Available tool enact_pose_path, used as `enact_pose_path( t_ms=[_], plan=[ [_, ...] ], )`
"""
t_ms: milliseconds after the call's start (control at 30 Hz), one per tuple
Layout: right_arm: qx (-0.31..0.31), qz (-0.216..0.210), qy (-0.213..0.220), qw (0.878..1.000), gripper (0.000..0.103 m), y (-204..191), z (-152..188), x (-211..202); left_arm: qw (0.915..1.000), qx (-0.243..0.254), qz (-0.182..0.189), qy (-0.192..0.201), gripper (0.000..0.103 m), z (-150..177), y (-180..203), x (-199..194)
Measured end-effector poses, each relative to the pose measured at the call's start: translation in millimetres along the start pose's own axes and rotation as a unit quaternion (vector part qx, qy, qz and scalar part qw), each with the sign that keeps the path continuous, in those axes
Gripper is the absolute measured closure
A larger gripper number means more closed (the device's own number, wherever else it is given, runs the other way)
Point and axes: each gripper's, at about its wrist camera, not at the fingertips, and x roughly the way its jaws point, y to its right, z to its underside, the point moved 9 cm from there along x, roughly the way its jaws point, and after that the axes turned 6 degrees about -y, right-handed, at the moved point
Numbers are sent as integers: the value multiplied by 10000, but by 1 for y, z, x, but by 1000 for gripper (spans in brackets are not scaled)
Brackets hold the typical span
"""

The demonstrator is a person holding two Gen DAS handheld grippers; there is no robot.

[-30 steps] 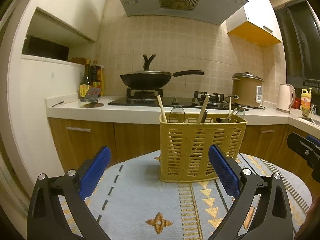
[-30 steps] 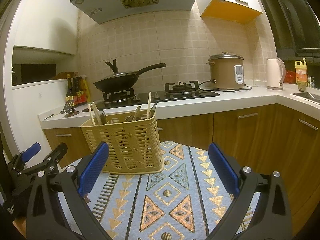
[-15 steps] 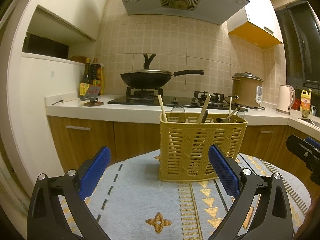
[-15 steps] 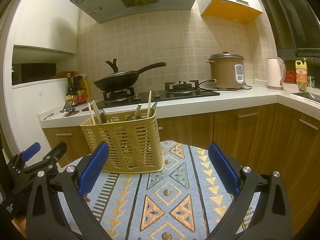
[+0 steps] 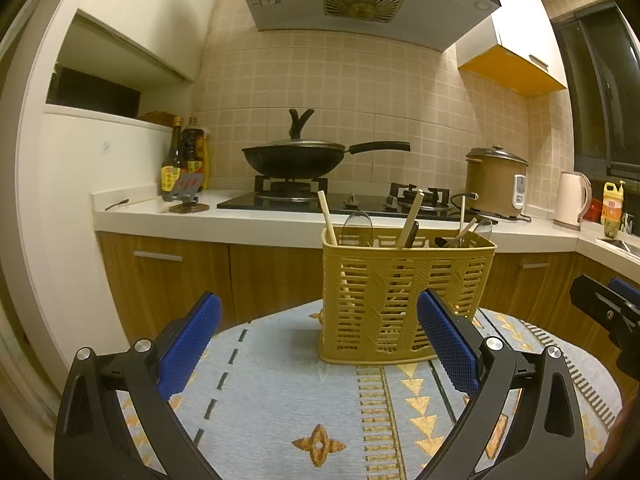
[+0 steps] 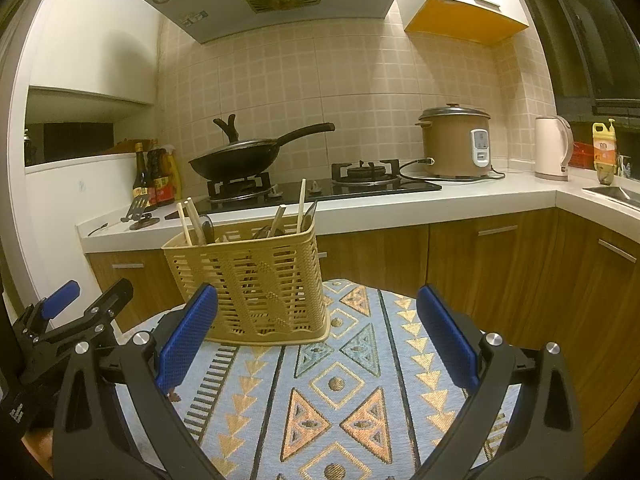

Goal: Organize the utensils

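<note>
The left claw [image 5: 318,344] is held wide open above the patterned cloth [image 5: 280,392] that covers the tabletop, and nothing is gripped between its blue pads [image 5: 190,346]. Ahead of it and slightly toward its right finger, a yellow slatted basket [image 5: 404,296] is seen standing upright on the cloth. Chopsticks [image 5: 327,220], a spoon [image 5: 357,224] and other utensils are held inside the basket, with their ends sticking up above its rim.

The right claw [image 6: 318,342] is likewise spread wide and empty. From it, the basket [image 6: 250,284] is seen ahead and toward its left finger, well short of the pads. The left claw [image 6: 76,316] is visible at the far left of that view. Beyond both claws a kitchen counter [image 6: 440,200] with a wok [image 6: 236,162] on a stove is seen.
</note>
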Motion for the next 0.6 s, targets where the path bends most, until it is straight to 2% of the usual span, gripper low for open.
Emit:
enact_pose_path(
  t_ms=[600],
  plan=[
    [-14, -35, -24, 10000, 8, -1, 1, 1, 10000, 6, 8, -14, 8, 0, 0, 0]
  ],
)
